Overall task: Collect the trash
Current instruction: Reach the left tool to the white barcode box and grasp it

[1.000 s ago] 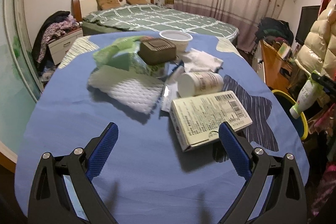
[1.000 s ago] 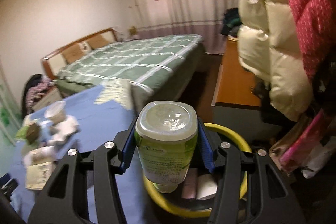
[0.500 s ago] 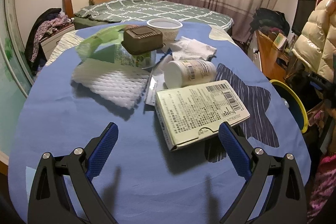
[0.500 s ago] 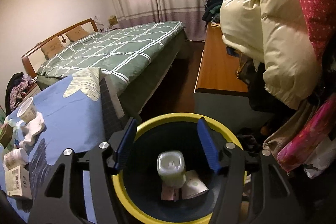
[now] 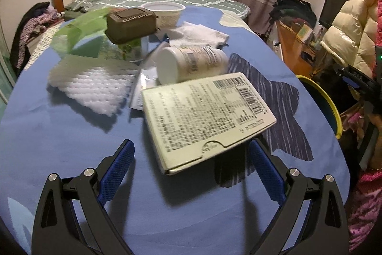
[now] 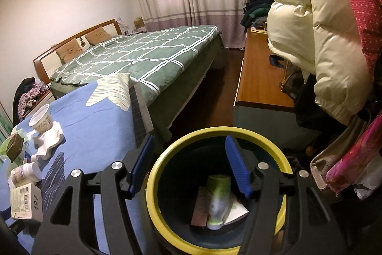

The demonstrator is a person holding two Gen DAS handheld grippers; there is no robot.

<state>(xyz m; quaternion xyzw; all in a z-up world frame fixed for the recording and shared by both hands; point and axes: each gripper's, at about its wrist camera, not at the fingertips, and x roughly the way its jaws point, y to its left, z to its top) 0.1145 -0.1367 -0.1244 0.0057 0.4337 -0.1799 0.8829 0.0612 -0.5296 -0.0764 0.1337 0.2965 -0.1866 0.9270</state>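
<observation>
My left gripper (image 5: 191, 166) is open, low over the blue tablecloth (image 5: 71, 135), its jaws on either side of the near end of a pale green carton (image 5: 205, 116). Behind the carton lie a white jar (image 5: 188, 63) on its side, white foam netting (image 5: 95, 85), a brown box (image 5: 131, 23), a white cup (image 5: 164, 12) and a crumpled tissue (image 5: 200, 35). My right gripper (image 6: 191, 166) is open and empty above the yellow-rimmed bin (image 6: 157, 207). A green bottle (image 6: 218, 197) lies inside the bin on cards.
The bin (image 5: 327, 106) stands off the table's right edge. A wooden cabinet (image 6: 260, 80) and hanging puffy jackets (image 6: 317, 40) crowd the right. A green bed (image 6: 148, 56) lies behind the table. Green plastic wrap (image 5: 78, 35) sits at the table's back left.
My right gripper opened and dropped the green bottle, which now lies in the bin. My left gripper moved forward until its jaws flank the carton's near end.
</observation>
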